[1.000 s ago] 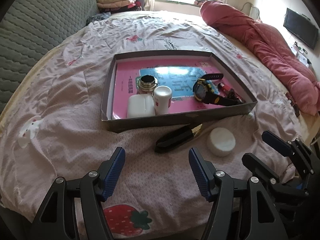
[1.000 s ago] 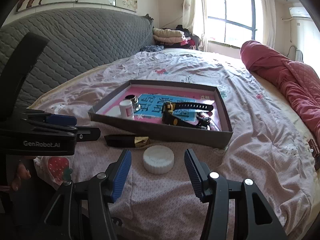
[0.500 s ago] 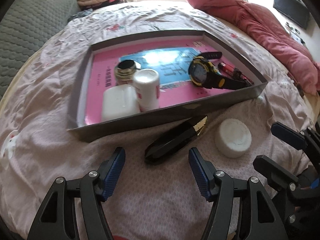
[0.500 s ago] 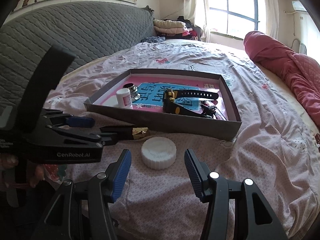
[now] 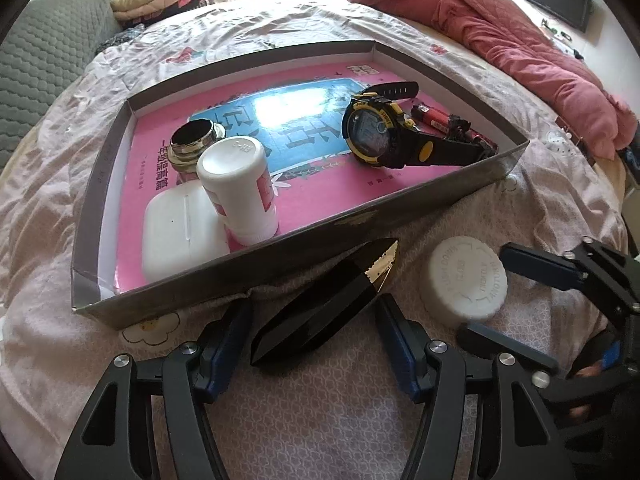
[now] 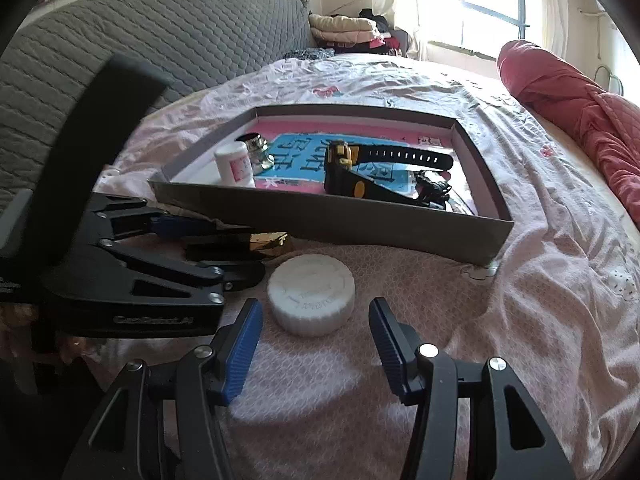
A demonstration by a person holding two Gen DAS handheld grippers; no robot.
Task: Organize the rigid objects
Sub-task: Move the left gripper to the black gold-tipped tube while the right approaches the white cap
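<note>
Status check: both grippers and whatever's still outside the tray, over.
Left gripper closing around black gold-tipped case, pads not touching. Right gripper open, short of white screw cap. Grey tray wall just beyond; nothing blocking.

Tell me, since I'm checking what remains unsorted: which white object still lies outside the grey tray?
The round white ribbed cap on the bedspread. The white bottle and white earbud case already sit inside the grey cardboard tray.
</note>
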